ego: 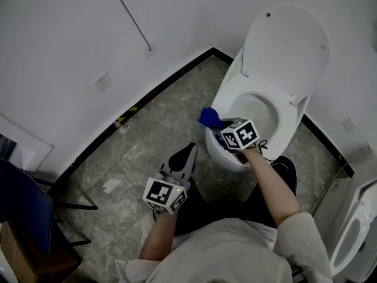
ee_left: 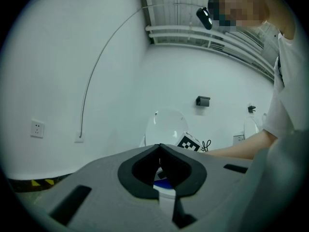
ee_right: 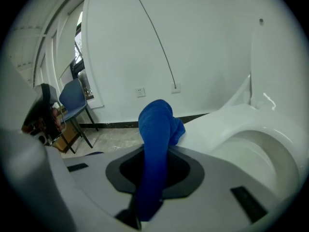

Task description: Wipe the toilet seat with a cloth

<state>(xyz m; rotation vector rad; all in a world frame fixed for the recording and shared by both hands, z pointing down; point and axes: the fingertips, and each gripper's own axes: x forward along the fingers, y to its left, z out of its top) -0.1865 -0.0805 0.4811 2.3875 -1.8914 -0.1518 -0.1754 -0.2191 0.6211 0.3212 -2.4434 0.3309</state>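
Observation:
A white toilet [ego: 231, 90] stands with its lid [ego: 287, 46] raised against the wall. My right gripper [ego: 220, 131] is shut on a blue cloth [ego: 210, 118], which lies on the left front part of the rim. In the right gripper view the blue cloth [ee_right: 155, 124] runs up between the jaws of the right gripper [ee_right: 154, 151] and rests on the white rim [ee_right: 227, 120] beside the bowl [ee_right: 263, 153]. My left gripper [ego: 189, 150] hangs above the floor left of the toilet, jaws together and holding nothing. In its own view the left gripper [ee_left: 159, 148] points at the toilet lid [ee_left: 166, 124].
A blue chair [ego: 23, 211] stands at the far left by the wall. A paper scrap [ego: 112, 186] lies on the marble floor. A wall socket [ego: 103, 81] and a thin pipe [ego: 132, 16] are on the left wall. Another white fixture [ego: 353, 234] stands at the right edge.

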